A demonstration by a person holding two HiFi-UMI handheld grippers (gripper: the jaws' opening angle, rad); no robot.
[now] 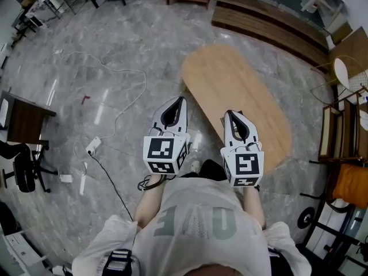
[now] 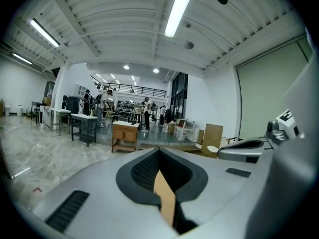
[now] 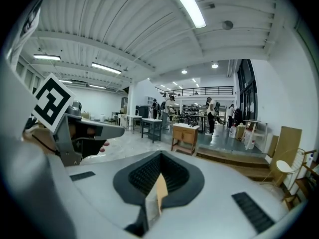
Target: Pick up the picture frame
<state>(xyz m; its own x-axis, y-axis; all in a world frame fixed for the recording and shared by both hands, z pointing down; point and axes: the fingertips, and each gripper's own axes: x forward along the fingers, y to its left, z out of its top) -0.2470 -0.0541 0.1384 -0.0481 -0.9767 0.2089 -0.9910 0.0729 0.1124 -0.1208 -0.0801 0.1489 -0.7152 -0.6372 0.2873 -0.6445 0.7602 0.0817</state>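
Observation:
No picture frame shows in any view. In the head view my left gripper [image 1: 180, 100] and right gripper [image 1: 230, 113] are held side by side in front of the person's chest, both pointing away. The left one is over the marble floor, just left of an oval wooden table [image 1: 230, 76]. The right one is over the table's near part. Both have their jaws shut with nothing between them. The left gripper [image 2: 159, 151] looks out level across a large hall, and so does the right gripper [image 3: 160, 154]. The tabletop that I can see is bare.
A white cable and power strip [image 1: 93, 145] lie on the floor at the left, near a dark desk [image 1: 26, 119] and an office chair [image 1: 23, 168]. Wooden steps [image 1: 270, 22] run behind the table. Chairs [image 1: 345, 154] stand at the right. A small wooden cabinet [image 3: 184, 136] and people are far ahead.

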